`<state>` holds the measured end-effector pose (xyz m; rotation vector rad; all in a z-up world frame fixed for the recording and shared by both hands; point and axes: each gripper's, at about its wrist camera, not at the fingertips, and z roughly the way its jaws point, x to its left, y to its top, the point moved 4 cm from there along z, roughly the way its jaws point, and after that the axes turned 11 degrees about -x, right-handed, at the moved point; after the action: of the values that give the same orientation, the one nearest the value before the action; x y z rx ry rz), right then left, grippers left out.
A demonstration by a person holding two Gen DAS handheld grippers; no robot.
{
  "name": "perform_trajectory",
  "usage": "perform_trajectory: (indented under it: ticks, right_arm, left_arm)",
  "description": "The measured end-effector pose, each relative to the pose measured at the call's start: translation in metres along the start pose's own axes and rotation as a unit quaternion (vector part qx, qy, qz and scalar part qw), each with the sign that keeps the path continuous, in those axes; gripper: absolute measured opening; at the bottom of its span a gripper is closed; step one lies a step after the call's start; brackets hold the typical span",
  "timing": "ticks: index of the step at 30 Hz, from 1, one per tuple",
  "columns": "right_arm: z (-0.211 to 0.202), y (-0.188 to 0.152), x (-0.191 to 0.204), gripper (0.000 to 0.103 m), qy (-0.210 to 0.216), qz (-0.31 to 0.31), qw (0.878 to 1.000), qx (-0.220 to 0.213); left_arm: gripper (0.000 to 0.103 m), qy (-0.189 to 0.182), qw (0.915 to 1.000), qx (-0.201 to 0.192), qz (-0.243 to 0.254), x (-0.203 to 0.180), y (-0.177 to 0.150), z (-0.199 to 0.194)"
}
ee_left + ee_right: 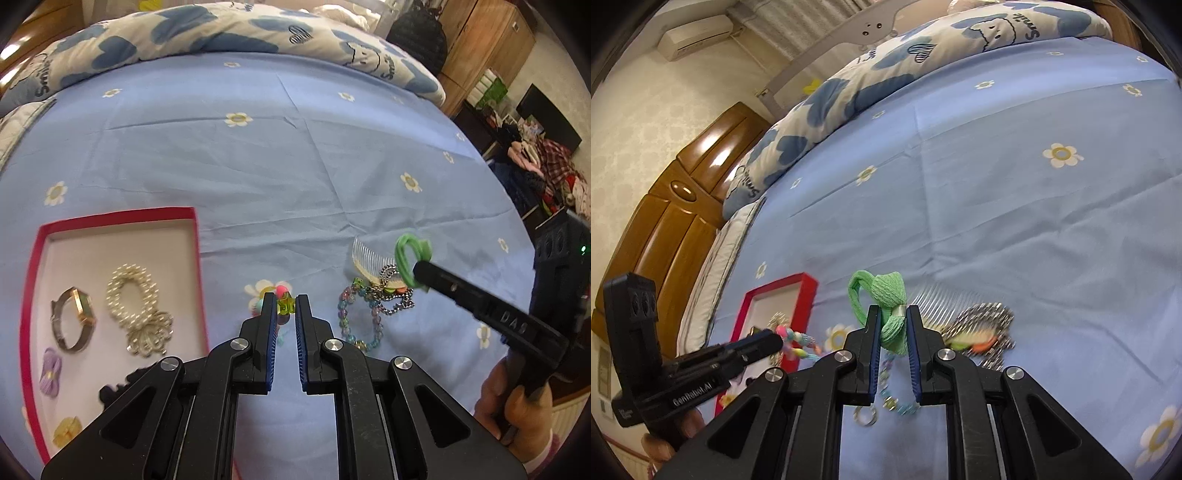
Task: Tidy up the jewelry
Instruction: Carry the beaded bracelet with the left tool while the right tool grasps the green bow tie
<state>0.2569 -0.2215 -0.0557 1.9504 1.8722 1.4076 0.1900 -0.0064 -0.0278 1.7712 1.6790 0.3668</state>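
A red-rimmed box (197,258) lies on the blue bedsheet at my left. It holds a watch (74,321), a pearl bracelet (135,304), a purple bow (51,373) and a yellow piece (67,437). My left gripper (285,307) is shut on a colourful bead bracelet (284,306), held just right of the box. My right gripper (891,325) is shut on a green bow hair tie (890,295), lifted above a clear comb (369,254), a metal chain (391,306) and a beaded bracelet (351,321).
A blue-and-white duvet (221,29) is bunched along the far side of the bed. A wooden headboard (665,229) stands at the left in the right wrist view. A wardrobe (484,40) and clutter stand beyond the bed's right edge. A black scrunchie (122,387) lies near the box.
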Motion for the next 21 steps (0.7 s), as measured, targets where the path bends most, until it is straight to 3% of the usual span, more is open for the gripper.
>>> perform_trajectory:
  ticks: [21]
  right_arm:
    - [0.019, -0.048, 0.099, 0.013, 0.063, -0.060, 0.995, 0.054]
  left_arm:
    - [0.008, 0.040, 0.9953, -0.049, -0.074, 0.084, -0.016, -0.072]
